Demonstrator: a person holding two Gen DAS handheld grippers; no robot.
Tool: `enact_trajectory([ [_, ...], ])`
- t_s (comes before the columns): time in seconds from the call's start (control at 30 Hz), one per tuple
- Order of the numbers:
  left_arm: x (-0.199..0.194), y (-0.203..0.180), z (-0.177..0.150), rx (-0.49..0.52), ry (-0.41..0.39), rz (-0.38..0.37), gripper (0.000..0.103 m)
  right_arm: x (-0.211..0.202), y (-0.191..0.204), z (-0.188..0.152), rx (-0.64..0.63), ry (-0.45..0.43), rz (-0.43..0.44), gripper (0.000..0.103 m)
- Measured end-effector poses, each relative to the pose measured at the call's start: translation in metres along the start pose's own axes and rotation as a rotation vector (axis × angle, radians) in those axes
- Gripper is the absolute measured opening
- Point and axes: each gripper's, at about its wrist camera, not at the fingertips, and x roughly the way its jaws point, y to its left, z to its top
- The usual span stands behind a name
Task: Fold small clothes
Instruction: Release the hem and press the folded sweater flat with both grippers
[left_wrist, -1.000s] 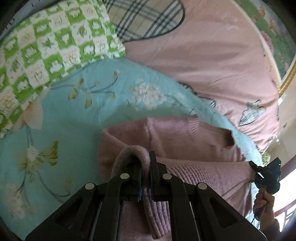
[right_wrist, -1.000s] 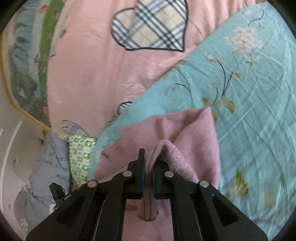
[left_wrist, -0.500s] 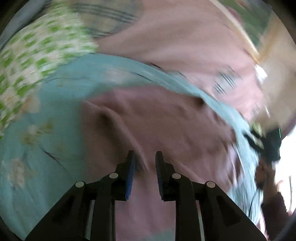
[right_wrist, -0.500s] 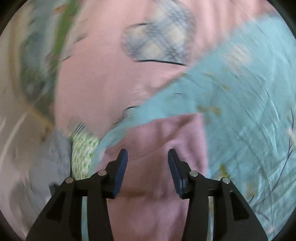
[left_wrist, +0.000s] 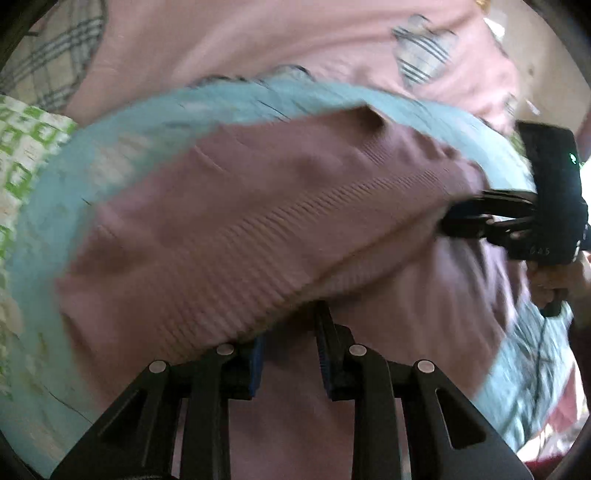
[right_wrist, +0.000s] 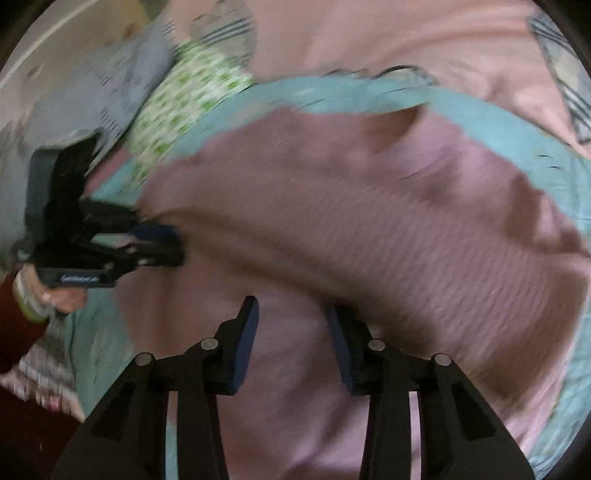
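Note:
A pink knitted sweater (left_wrist: 258, 206) lies on the light blue floral sheet (left_wrist: 110, 140), with a ribbed folded edge running across it. It also shows in the right wrist view (right_wrist: 369, 206). My left gripper (left_wrist: 291, 332) is open and empty, its fingers at the near edge of the fold. My right gripper (right_wrist: 291, 325) is open and empty over the sweater. Each gripper shows from the side in the other's view: the right gripper (left_wrist: 465, 218) at the sweater's right end, the left gripper (right_wrist: 159, 243) at its left end. Both views are blurred.
A pink quilt (left_wrist: 258, 40) with plaid patches lies beyond the sheet. A green and white checked cloth (left_wrist: 22, 147) sits at the left, also in the right wrist view (right_wrist: 184, 99). A grey cloth (right_wrist: 96, 92) lies beside it.
Both grippers have let go of the sweater's pinched folds and opened. They have pulled back and turned, so the folded sweater now lies flat across both views.

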Motion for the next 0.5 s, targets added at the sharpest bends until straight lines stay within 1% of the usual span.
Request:
enact_trajectory([
  [0.03,0.002,0.009,0.008,-0.027,-0.018,0.034,0.025,-0.002,-0.011,0.006,0.025,-0.028,-0.052,0.039],
  [0.1,0.007,0.027,0.021,-0.093,-0.047,0.079,0.025,-0.007,-0.033,0.017,0.100,-0.084,-0.114,0.039],
  [0.17,0.011,0.046,0.031,-0.165,-0.087,0.107,0.025,-0.011,-0.054,0.024,0.188,-0.143,-0.185,0.039],
  [0.2,0.012,0.053,0.036,-0.189,-0.101,0.115,0.025,-0.014,-0.066,0.028,0.242,-0.175,-0.197,0.039],
  [0.27,0.015,0.062,0.044,-0.233,-0.130,0.150,0.025,-0.015,-0.076,0.036,0.306,-0.215,-0.203,0.039],
  [0.33,0.018,0.071,0.050,-0.266,-0.139,0.189,0.025,-0.014,-0.083,0.039,0.360,-0.244,-0.248,0.039],
  [0.37,0.016,0.075,0.051,-0.279,-0.142,0.193,0.025,-0.015,-0.088,0.038,0.382,-0.258,-0.246,0.039],
  [0.43,0.007,0.079,0.047,-0.306,-0.159,0.164,0.025,-0.028,-0.091,0.032,0.420,-0.292,-0.230,0.039],
  [0.5,-0.012,0.081,0.032,-0.315,-0.194,0.131,0.028,-0.046,-0.086,0.022,0.408,-0.325,-0.213,0.039],
])
